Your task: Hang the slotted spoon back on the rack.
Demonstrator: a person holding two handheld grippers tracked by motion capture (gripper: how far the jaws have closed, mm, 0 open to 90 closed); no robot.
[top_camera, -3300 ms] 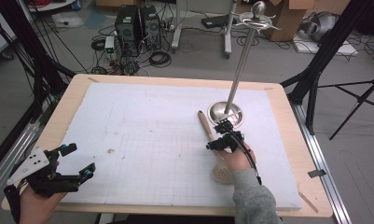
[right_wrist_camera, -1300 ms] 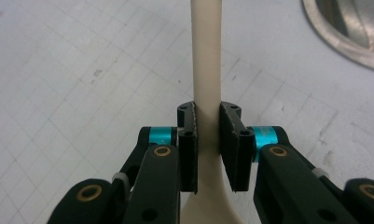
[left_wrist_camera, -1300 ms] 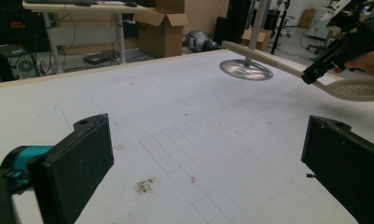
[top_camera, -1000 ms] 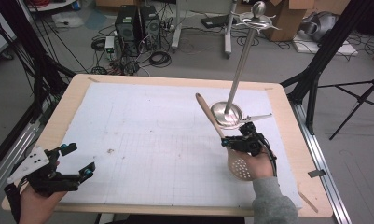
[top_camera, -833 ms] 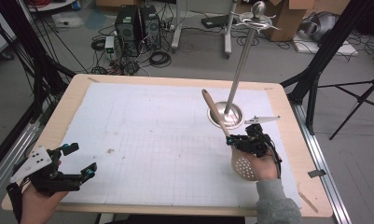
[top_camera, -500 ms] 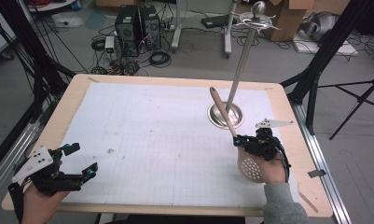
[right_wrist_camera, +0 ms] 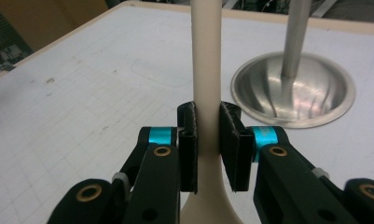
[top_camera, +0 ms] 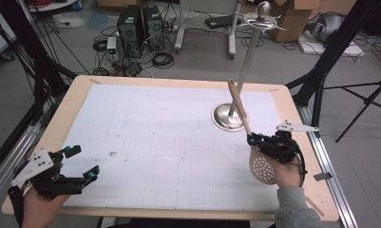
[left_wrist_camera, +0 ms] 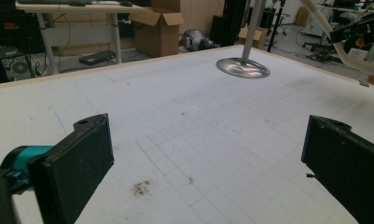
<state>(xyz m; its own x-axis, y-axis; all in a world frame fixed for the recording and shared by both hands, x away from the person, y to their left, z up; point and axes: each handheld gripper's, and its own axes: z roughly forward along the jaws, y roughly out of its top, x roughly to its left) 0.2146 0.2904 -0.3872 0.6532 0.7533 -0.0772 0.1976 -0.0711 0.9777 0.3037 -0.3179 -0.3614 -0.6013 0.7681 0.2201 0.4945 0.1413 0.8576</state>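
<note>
Clamped at the neck, just above its perforated bowl, slotted spoon [top_camera: 261, 161] sits squarely between the right gripper [right_wrist_camera: 207, 140] pads, handle running straight out beyond the jaw tips and up toward the stand's pole, bowl tucked back under the gripper body by the hand. Held there, probably, so the long handle's free end can be steered to the hooks at the top of the utensil stand [top_camera: 230, 117], whose steel base lies just past the jaws and slightly to one side in the right gripper view. Off the table [top_camera: 150, 142] entirely, tilted rather than upright. Parked near the table's near corner, well apart from the spoon, left gripper [left_wrist_camera: 208, 154]: jaws spread wide, nothing between them, apparently waiting.
</note>
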